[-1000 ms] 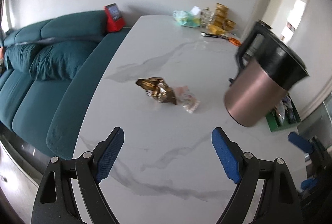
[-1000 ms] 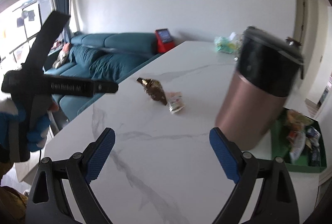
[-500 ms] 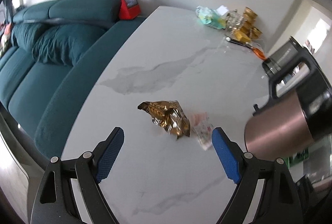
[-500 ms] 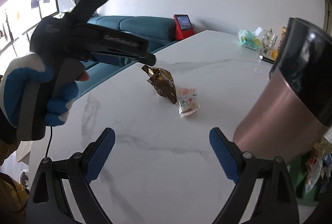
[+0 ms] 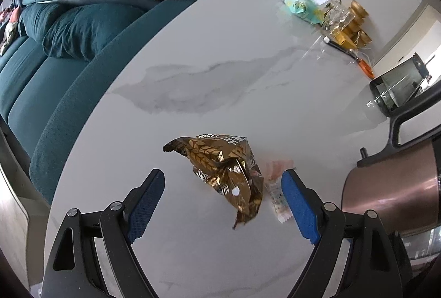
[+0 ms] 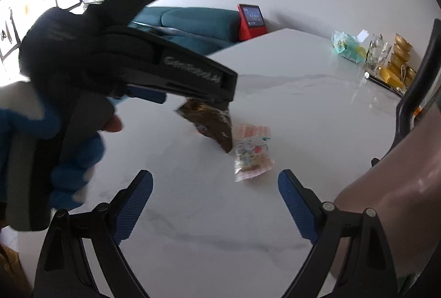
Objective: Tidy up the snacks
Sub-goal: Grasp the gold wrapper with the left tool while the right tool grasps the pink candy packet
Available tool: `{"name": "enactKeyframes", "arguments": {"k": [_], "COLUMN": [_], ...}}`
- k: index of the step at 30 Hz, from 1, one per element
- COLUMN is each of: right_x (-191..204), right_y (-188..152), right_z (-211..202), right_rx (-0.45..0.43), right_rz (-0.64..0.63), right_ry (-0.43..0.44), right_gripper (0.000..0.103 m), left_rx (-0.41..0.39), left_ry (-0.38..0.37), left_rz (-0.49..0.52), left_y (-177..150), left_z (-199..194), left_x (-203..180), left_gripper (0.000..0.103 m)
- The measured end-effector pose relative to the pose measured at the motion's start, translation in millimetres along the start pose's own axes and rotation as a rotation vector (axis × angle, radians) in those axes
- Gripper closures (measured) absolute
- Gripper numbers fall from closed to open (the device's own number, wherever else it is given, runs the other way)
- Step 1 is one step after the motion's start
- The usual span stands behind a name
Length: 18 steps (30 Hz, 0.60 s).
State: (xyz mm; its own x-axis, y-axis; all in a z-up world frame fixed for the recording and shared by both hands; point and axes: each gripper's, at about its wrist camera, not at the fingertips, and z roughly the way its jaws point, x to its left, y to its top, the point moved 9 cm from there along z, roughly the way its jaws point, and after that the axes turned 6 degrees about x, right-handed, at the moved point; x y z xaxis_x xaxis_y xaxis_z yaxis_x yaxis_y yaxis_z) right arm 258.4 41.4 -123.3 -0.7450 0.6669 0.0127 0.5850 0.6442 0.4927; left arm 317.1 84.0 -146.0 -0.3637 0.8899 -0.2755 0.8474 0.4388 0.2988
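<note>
Above the marble table (image 5: 226,55), left gripper (image 5: 223,204) wide open around gold snack bag (image 5: 228,174), right gripper (image 6: 215,204) open, empty.

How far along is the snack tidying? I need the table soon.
Nothing looks done: the gold snack bag and the small pink snack packet both lie on the marble table. In hand: the open left tool brackets the gold bag, not gripping; the right tool is open, empty. Both remain to be moved.

Both wide-open hand-held grippers have dropped closer to the worktop: the left hand-held gripper (image 5: 223,201) now frames the gold snack bag (image 5: 228,174), the right hand-held gripper (image 6: 215,201) nears the pink candy packet (image 6: 252,153).
</note>
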Motion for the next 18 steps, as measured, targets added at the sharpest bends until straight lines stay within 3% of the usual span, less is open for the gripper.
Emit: {"name": "enactKeyframes", "arguments": {"k": [18], "right_x": [-41.8], "right_y": [13.3], "right_z": [54.6], "right_rx": [0.096], "right_rz": [0.052], "right_ry": [-0.098], "right_gripper": [0.000], "left_rx": [0.034], "left_ry": [0.032], "left_rz": [-0.010], "left_y": [7.5], "left_z": [25.6], "left_x": [4.8], "left_gripper": [0.020]}}
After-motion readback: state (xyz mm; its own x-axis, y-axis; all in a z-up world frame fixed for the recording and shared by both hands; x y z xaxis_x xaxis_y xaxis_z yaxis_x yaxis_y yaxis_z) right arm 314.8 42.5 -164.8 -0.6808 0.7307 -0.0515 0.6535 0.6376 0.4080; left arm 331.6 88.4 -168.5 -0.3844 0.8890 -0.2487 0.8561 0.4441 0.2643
